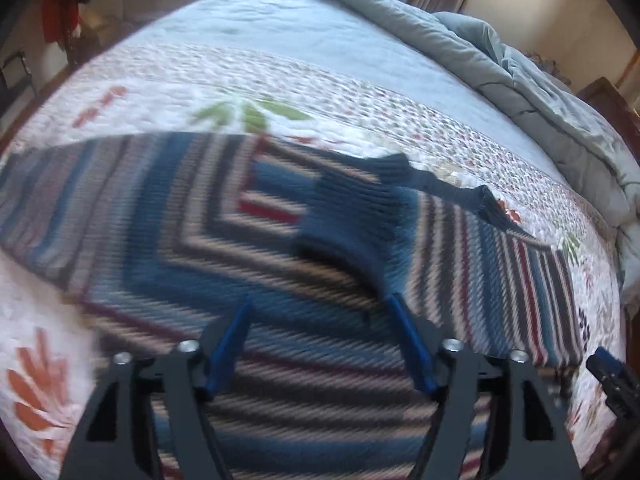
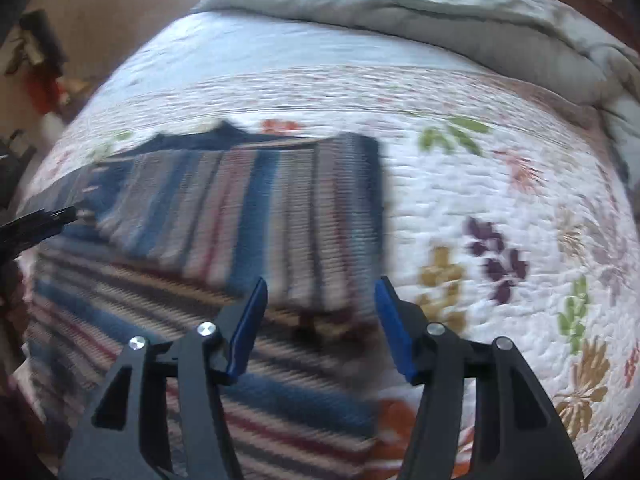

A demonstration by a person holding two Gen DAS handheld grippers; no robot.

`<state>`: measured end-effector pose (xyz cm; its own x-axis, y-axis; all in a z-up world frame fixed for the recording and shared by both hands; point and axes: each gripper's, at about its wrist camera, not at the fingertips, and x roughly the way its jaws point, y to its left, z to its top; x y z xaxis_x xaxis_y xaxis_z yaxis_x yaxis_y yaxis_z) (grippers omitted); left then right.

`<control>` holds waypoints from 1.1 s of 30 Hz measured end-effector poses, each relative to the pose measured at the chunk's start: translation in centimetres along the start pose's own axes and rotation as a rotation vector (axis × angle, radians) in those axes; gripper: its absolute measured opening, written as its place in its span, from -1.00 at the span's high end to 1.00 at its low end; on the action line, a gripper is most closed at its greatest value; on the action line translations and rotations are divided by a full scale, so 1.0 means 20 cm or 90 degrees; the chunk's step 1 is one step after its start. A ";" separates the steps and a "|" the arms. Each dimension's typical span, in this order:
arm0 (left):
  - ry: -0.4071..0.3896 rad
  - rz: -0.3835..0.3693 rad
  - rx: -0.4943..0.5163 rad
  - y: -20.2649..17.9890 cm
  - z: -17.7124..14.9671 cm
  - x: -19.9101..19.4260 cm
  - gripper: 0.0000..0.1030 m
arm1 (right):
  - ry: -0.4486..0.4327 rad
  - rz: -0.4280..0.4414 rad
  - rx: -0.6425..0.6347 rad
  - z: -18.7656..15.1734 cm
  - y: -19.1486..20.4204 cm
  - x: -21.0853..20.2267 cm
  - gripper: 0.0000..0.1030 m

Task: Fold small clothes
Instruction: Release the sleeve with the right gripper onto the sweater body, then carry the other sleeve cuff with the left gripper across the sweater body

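A striped knit sweater in blue, grey, cream and red lies on the bed, with sleeves folded over its body. Its dark blue ribbed cuff lies on top near the middle. My left gripper is open and empty, hovering over the sweater just short of the cuff. The sweater also shows in the right wrist view, with a folded panel on top. My right gripper is open and empty above that panel's near right edge. The left gripper's tip shows at that view's left edge, and the right gripper at the left view's right edge.
The sweater lies on a white floral quilt that covers the bed. A bunched grey-blue duvet lies along the far side, also in the right wrist view. Dark furniture and red clothes stand beyond the bed's left side.
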<state>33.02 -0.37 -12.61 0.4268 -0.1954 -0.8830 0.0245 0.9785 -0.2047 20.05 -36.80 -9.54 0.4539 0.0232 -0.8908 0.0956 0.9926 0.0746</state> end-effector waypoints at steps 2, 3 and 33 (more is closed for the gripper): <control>0.000 0.019 -0.012 0.13 -0.01 -0.05 -0.54 | 0.027 0.053 -0.021 -0.01 0.14 0.00 -0.16; 0.006 0.032 -0.029 0.24 -0.02 -0.08 -0.55 | 0.036 0.072 -0.034 -0.01 0.20 0.01 -0.16; -0.060 0.053 -0.444 1.98 0.36 -0.04 -0.52 | 0.083 0.059 -0.139 0.13 0.70 0.40 -0.27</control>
<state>40.13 39.04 -16.97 0.4794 -0.0848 -0.8735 -0.5824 0.7138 -0.3890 27.39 -22.96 -14.34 0.3332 0.1160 -0.9357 -0.1407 0.9874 0.0723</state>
